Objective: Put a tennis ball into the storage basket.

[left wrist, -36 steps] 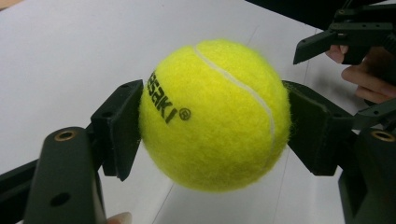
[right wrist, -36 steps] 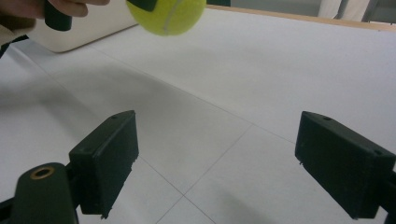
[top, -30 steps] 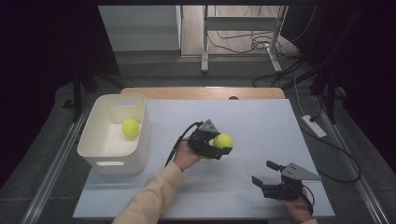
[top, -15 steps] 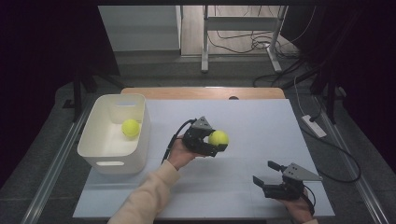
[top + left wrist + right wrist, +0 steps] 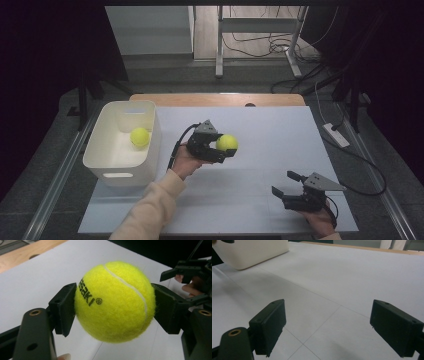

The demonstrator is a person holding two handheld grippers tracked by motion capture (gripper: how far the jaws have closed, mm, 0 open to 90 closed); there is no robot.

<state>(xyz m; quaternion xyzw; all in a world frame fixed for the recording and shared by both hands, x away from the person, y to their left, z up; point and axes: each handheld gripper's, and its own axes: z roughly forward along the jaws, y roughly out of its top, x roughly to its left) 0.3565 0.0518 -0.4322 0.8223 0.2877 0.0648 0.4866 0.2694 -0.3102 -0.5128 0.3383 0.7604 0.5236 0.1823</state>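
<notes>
The work looks about half done: one fuzzy yellow-green tennis ball (image 5: 140, 137) already lies on the floor of the cream-white plastic bin with cut-out handles (image 5: 111, 161), and a second fuzzy yellow tennis ball with black lettering (image 5: 226, 143) is clamped in the left gripper (image 5: 223, 150), lifted clear of the white table cover (image 5: 260, 125). What seems left is to carry this ball across to the bin, which stands well off to the side behind the gripper's body rather than ahead of its fingertips, and let it go over the open top. The right gripper (image 5: 283, 185) rests low on the cover with its jaws spread wide and nothing between them. The left gripper view settles the grip: both black pads (image 5: 64, 307) press flat into the held ball (image 5: 113, 301) on opposite sides, the white seam curving over its top and bare cover below it, and the other hand's gripper stands beyond the far pad. The high view cannot show that contact, but gives what the close views lack: the bin's contents and how far the carried ball is from it. The right gripper view confirms the empty gap between its own fingers (image 5: 269, 325), with only a corner of the bin (image 5: 254, 252) far ahead of them.
</notes>
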